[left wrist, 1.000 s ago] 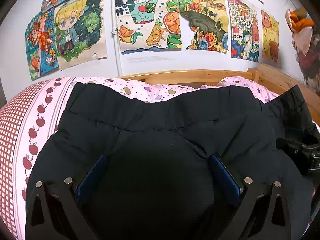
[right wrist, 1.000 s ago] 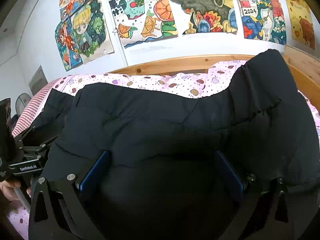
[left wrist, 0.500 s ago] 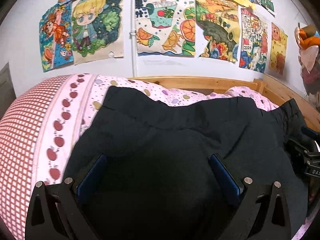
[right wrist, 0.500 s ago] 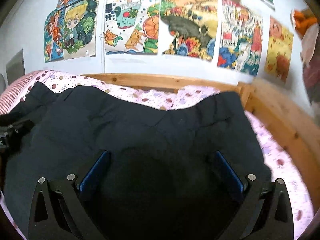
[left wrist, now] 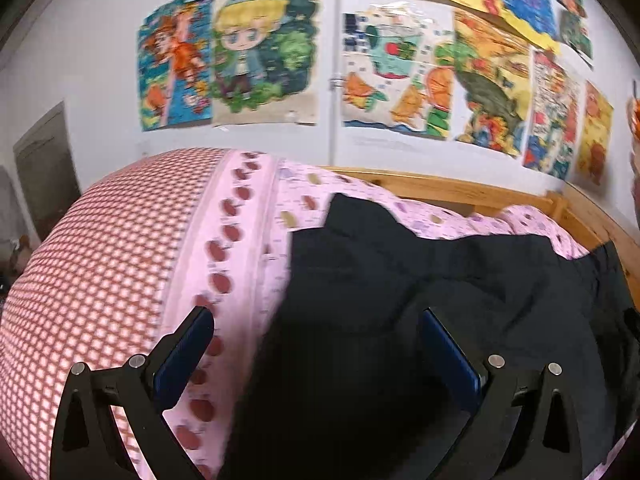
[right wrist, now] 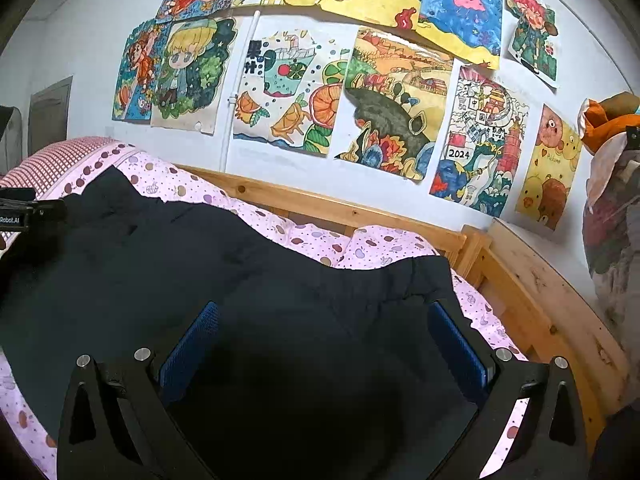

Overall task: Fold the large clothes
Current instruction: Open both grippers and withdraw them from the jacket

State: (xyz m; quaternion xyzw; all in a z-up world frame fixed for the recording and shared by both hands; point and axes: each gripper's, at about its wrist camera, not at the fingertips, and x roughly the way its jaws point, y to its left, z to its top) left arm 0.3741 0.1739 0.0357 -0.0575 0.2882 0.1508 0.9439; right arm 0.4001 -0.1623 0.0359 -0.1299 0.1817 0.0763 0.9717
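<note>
Left wrist view: we hold the left gripper with jaws spread wide, empty, over the left edge of the black garment, which lies spread on the pink bedsheet. It looks soft, padded and bulky, so we judge corners or hem best for gripping. Rightward, our right gripper hangs equally released above the cloth. Nearby, the wooden bed frame and hanging bags crowd the right side.

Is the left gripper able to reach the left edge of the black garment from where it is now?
Probably yes. The left gripper is open, and the black garment has its left edge lying between the jaws on the pink bedsheet, with nothing in the way.
</note>
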